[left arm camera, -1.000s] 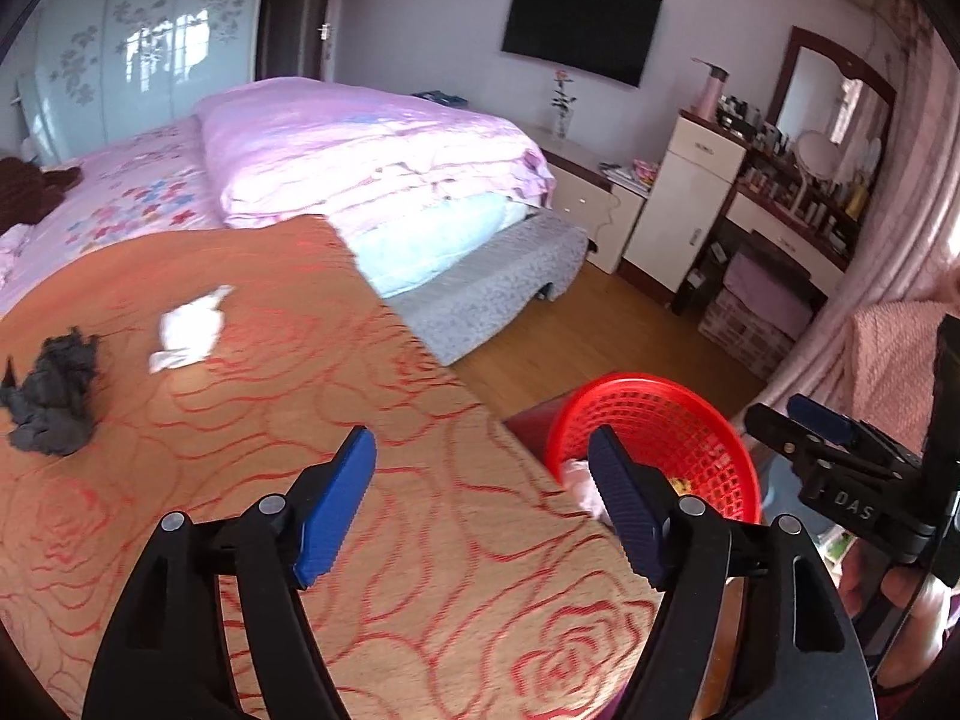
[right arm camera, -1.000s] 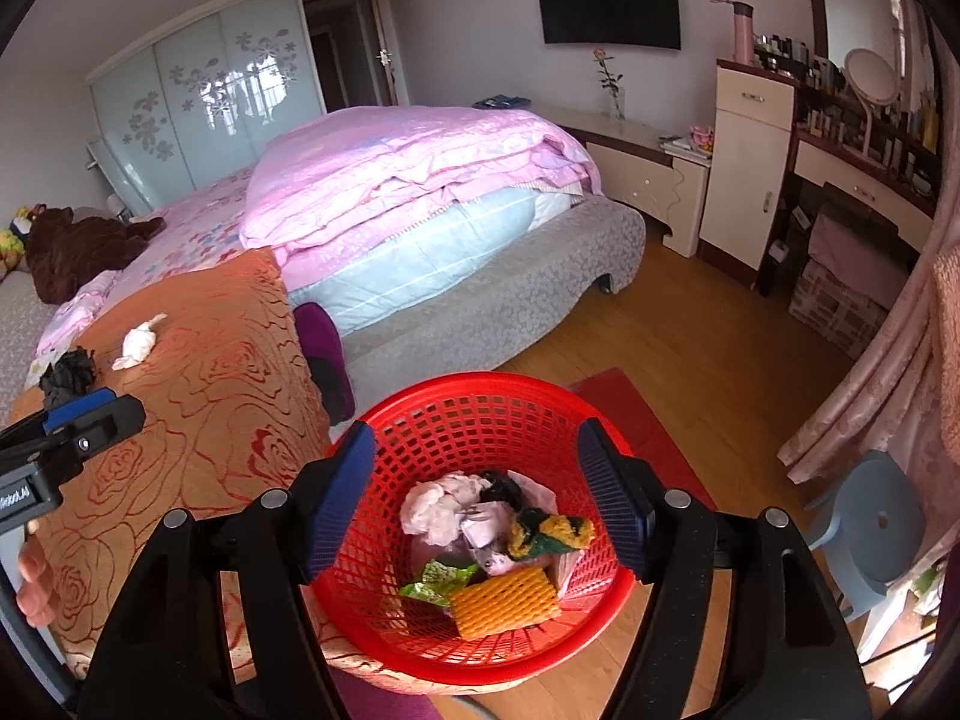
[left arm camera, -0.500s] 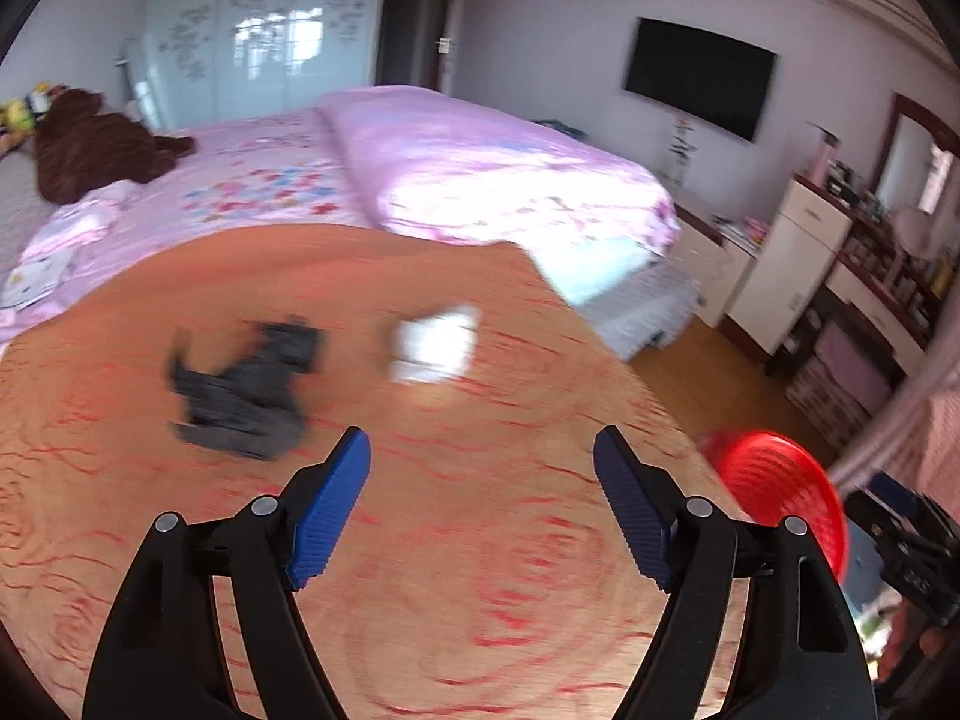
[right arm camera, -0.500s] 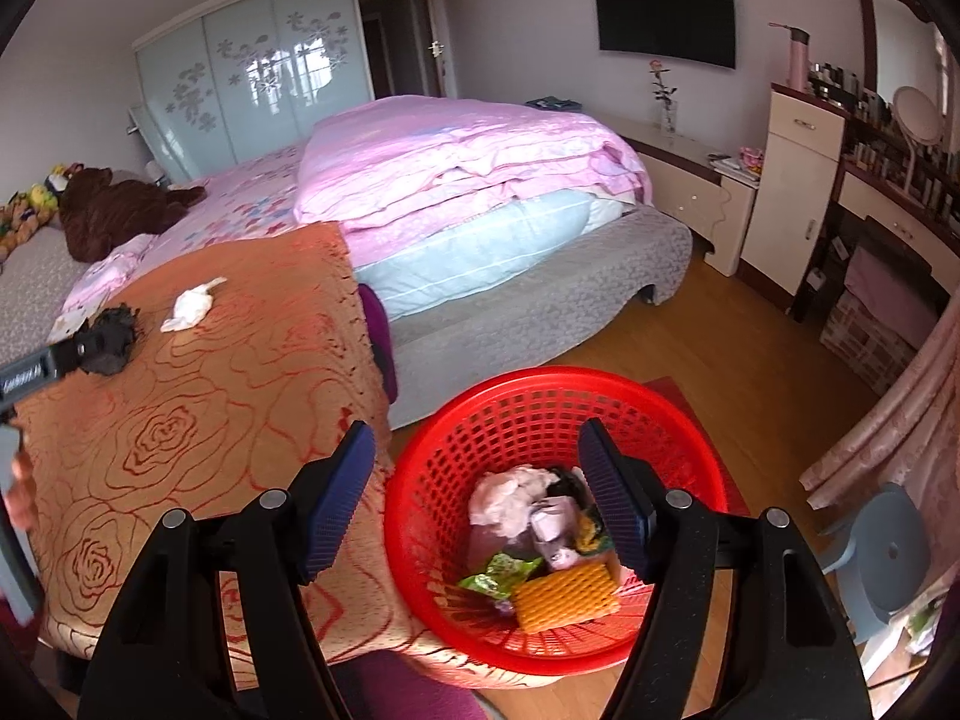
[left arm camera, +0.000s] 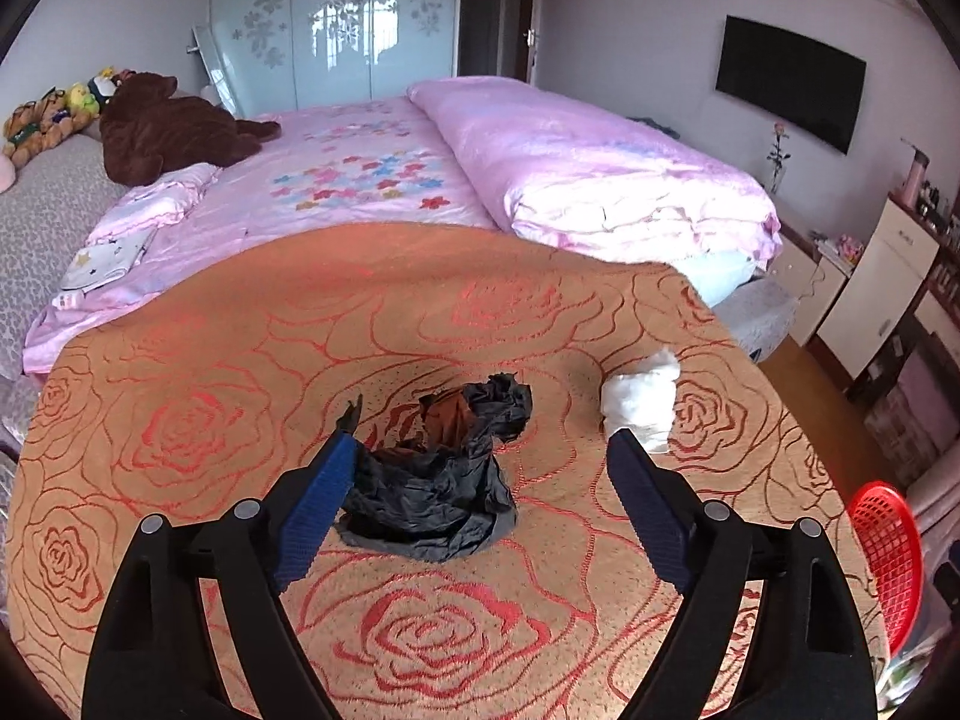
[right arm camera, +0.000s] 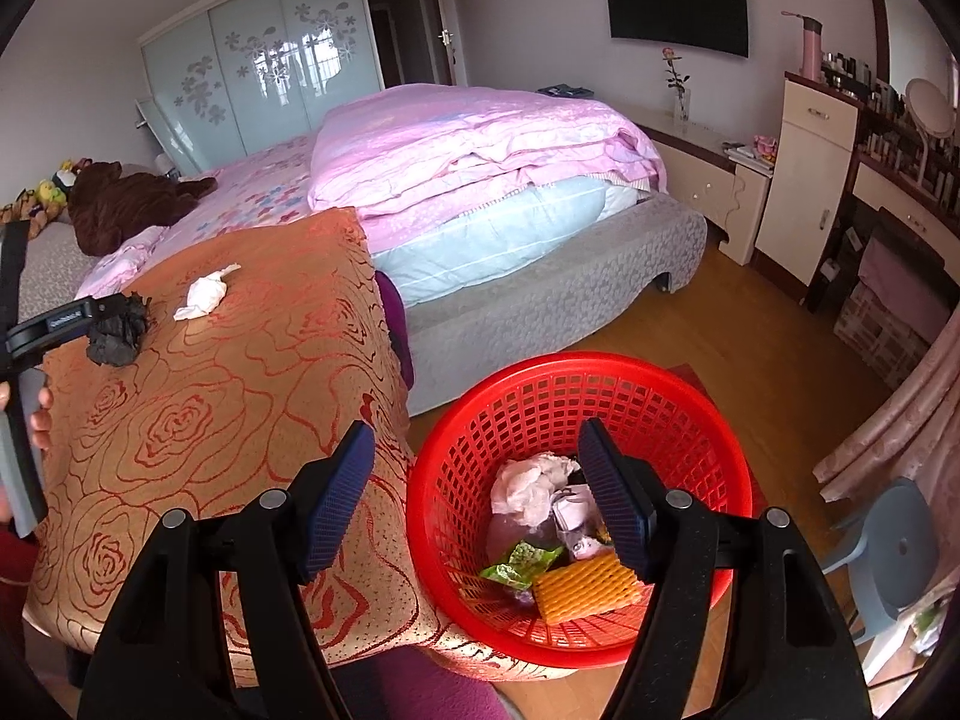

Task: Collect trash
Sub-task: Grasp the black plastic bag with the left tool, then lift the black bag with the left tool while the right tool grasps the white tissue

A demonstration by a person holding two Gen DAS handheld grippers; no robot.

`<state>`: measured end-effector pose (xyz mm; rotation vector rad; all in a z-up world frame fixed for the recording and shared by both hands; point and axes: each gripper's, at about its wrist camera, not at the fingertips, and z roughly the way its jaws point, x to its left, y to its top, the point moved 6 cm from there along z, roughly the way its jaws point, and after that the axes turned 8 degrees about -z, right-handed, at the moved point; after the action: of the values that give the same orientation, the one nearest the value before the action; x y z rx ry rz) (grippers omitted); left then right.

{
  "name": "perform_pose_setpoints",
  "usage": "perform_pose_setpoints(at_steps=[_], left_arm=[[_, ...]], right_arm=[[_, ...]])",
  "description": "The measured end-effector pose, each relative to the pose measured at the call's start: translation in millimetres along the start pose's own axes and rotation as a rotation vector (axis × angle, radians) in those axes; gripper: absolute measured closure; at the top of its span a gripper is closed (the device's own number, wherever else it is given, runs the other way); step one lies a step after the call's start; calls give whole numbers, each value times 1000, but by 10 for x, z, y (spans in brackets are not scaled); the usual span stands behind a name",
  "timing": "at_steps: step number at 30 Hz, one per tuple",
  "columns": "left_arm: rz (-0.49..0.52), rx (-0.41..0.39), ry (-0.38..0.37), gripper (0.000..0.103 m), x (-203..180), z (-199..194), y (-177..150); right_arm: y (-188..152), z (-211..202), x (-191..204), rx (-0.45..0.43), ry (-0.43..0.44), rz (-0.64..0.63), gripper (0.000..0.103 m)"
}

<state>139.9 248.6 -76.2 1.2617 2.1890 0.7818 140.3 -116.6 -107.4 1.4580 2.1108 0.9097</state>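
A crumpled black plastic bag (left arm camera: 441, 483) lies on the orange rose-patterned cloth (left arm camera: 240, 420). My left gripper (left arm camera: 480, 450) hangs over it with jaws opening, the bag between them and the left pad at its edge; the right pad stands clear. A white tissue wad (left arm camera: 639, 399) lies just beyond the right fingertip. In the right wrist view the same black bag (right arm camera: 117, 330) and tissue (right arm camera: 207, 295) sit at the cloth's far left. My right gripper (right arm camera: 477, 450) is open and empty over the rim of the red basket (right arm camera: 540, 396), which holds several scraps.
A pink bed (left arm camera: 540, 168) stands behind the covered table. The wooden floor (right arm camera: 750, 324) runs right toward a dresser (right arm camera: 804, 168) and a grey stool (right arm camera: 894, 546). The red basket (left arm camera: 885, 552) shows at the left wrist view's right edge.
My left gripper swung from the basket side across the cloth to the black bag and widened. The right gripper shifted slightly left; the basket now sits more to the right between its fingers.
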Motion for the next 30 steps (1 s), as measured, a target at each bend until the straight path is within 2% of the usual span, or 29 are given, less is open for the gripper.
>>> perform_pose_setpoints(at_steps=[7,9,10,14,20,24,30], left_arm=[[24,11,28,22,15,69,-94],[23,11,37,31,32,85,-97],[21,18,40,43,52,107,-105],[34,10,63,62,96,125,-124],[4,-4,42,69,204,17,-172],[-9,-11,33,70,275,-114,-253],[-19,-31,60,70,401,-301,-360]], right_arm=[[-11,25,22,5,3,0,35],[-10,23,27,3,2,-1,35],[-13,22,29,3,3,-1,35],[-20,17,73,1,3,-9,35],[3,8,164,-1,10,-31,35],[29,3,227,-4,16,-44,35],[88,25,429,-7,36,-81,35]])
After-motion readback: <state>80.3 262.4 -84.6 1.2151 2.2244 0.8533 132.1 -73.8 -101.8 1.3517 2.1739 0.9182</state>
